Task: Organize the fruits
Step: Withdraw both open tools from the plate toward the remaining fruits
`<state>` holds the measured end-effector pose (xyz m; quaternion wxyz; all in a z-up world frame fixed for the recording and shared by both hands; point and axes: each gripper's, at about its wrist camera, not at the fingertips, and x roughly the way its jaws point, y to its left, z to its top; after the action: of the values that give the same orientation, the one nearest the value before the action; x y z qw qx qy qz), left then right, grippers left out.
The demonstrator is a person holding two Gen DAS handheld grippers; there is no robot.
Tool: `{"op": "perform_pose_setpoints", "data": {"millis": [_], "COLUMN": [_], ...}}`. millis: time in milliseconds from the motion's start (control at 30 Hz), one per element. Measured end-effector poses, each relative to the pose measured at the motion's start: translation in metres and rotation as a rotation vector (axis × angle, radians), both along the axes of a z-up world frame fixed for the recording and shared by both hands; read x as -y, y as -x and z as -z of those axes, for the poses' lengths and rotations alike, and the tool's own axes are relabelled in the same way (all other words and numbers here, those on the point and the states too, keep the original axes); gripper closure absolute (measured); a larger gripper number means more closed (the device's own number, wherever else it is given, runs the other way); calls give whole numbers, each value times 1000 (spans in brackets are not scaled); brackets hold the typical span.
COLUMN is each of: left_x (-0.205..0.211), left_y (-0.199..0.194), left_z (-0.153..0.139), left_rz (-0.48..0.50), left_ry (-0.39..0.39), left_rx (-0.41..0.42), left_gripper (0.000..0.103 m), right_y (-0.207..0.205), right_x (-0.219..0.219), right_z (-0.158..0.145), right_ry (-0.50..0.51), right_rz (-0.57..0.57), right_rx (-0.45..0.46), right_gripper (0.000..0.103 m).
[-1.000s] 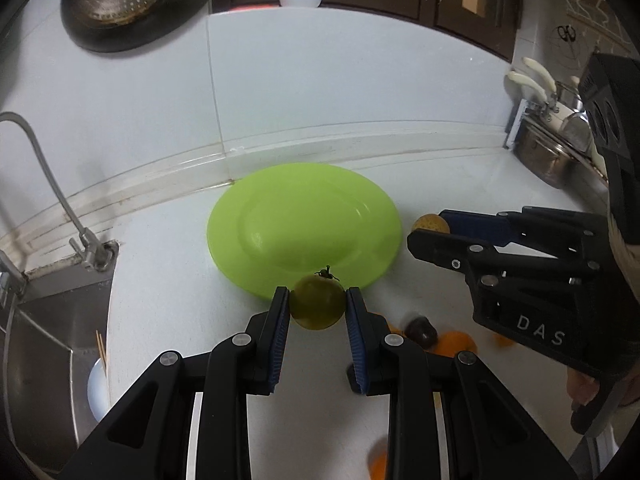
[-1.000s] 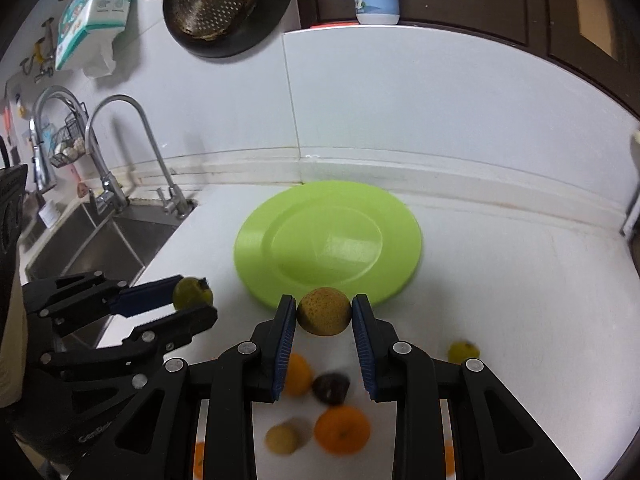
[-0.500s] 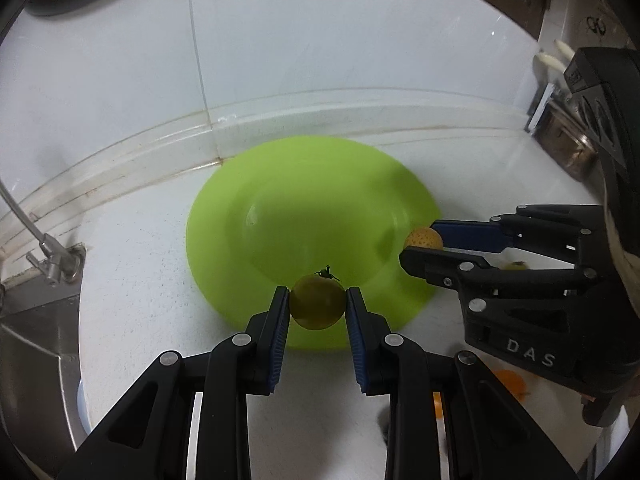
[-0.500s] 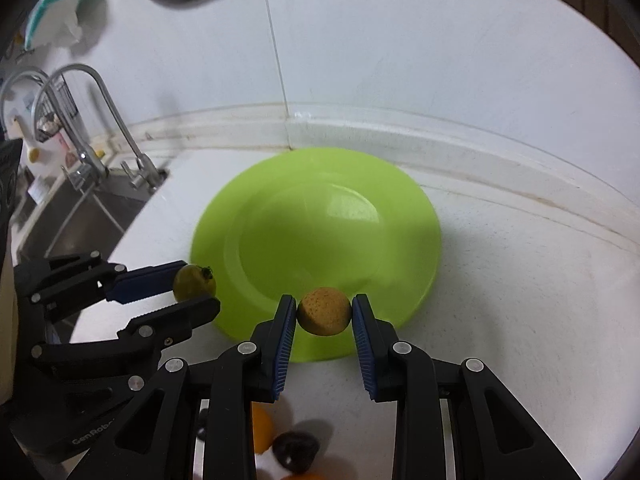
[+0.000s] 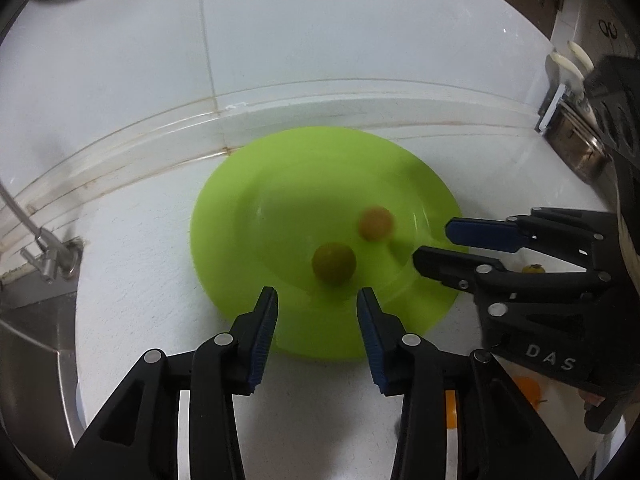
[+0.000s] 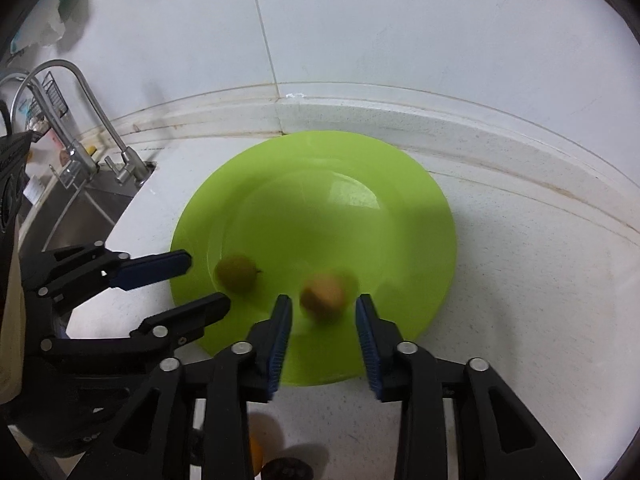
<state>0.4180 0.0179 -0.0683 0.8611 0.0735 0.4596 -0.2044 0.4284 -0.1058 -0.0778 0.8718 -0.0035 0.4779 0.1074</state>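
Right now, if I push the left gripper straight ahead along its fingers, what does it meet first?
Probably the green fruit on the green plate, lying just ahead of the open left gripper, roughly on its line. Depth is uncertain and the fruit is blurred.

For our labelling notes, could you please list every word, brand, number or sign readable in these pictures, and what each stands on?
"DAS" in white letters, on the black body of the right gripper, seen in the left wrist view.
Dark ring-shaped mark on the wall at the upper right of that view: too small to read.
Packet at the upper left of the right wrist view: print blurred, not readable.
Nothing readable on the plate or the left gripper.
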Motion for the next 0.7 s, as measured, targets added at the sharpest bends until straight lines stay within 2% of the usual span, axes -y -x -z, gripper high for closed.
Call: {"op": "perform_pose_setpoints", "data": {"millis": [267, 433, 533, 700], "left_x": [-20, -24, -28, -32], "left_y": [36, 67, 85, 113], "left_z": [-33, -51, -62, -76], "left_rz": [-53, -56, -57, -70], "left_ry": [11, 17, 35, 45], "left_rx": [107, 169, 196, 251], "left_gripper": [50, 44, 42, 36], "right_y": [37, 71, 90, 120], "right_x": [6, 4, 3, 4], "right_z": [-33, -52, -61, -72], "right_ry": [-19, 6, 10, 21], "right_rz": [39, 49, 57, 90], "right_rx": [100, 168, 203, 242], "right_gripper": [67, 67, 60, 56]}}
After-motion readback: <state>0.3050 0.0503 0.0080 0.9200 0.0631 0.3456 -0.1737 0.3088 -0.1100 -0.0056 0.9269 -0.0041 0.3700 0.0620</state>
